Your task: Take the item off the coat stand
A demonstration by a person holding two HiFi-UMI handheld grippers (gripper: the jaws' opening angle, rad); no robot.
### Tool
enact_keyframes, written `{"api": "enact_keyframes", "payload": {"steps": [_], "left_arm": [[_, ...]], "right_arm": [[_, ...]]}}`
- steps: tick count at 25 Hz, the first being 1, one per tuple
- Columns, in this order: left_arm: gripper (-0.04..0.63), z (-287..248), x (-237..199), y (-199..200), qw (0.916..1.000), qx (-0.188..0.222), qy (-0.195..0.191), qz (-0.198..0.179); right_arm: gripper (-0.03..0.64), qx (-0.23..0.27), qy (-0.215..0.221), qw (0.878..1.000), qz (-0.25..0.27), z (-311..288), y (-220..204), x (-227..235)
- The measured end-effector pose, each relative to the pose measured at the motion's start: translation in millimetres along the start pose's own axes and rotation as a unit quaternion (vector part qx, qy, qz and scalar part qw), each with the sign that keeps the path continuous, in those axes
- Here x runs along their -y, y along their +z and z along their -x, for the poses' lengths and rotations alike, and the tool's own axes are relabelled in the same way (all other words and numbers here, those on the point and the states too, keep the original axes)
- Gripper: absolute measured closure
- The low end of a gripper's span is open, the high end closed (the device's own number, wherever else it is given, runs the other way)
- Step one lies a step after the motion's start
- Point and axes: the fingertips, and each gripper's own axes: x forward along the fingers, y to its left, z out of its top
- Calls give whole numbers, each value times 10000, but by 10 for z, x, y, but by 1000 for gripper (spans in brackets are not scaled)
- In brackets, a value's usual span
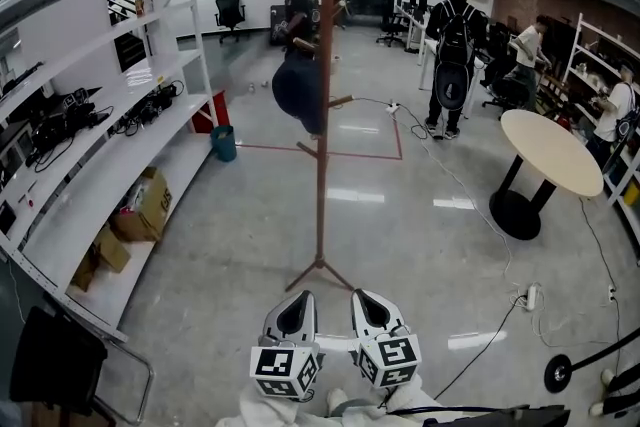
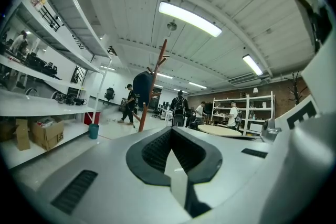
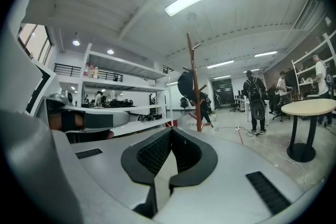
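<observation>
Head view has both tongs low in the frame, side by side and close together, each pointing level toward the coat stand (image 1: 323,115). The left tongs (image 1: 296,307) and right tongs (image 1: 372,307) carry their marker cubes at the rear, and white sleeves (image 1: 340,405) show behind them. Left gripper view shows the left tongs (image 2: 171,134) closed tip to tip with nothing between them. Right gripper view shows the same of the right tongs (image 3: 170,134): tips together and empty.

The task's dark blue item (image 1: 298,90) hangs on a peg on the left side of the wooden pole, about halfway up, well apart from both tongs. It also shows in the left gripper view (image 2: 142,86) and in the right gripper view (image 3: 185,84), beside the pole in each.

A teal bin (image 1: 224,143) stands on the floor at the far end of the white shelf unit (image 1: 90,165); its contents cannot be made out. Cardboard boxes (image 1: 150,200) sit on the lowest shelf, one open at the top with something pale inside. A round tabletop (image 1: 550,150) on a black foot stands to the right, bare. A person with a backpack (image 1: 455,55) stands farther back.
</observation>
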Motion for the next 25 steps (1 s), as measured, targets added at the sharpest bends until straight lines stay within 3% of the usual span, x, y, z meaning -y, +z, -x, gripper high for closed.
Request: {"api": "enact_keyframes", "payload": {"steps": [25], "left_arm": [[594, -791, -58, -12, 9998, -4, 190, 88]], "right_arm": [[606, -8, 141, 9998, -106, -569, 52, 621]]}}
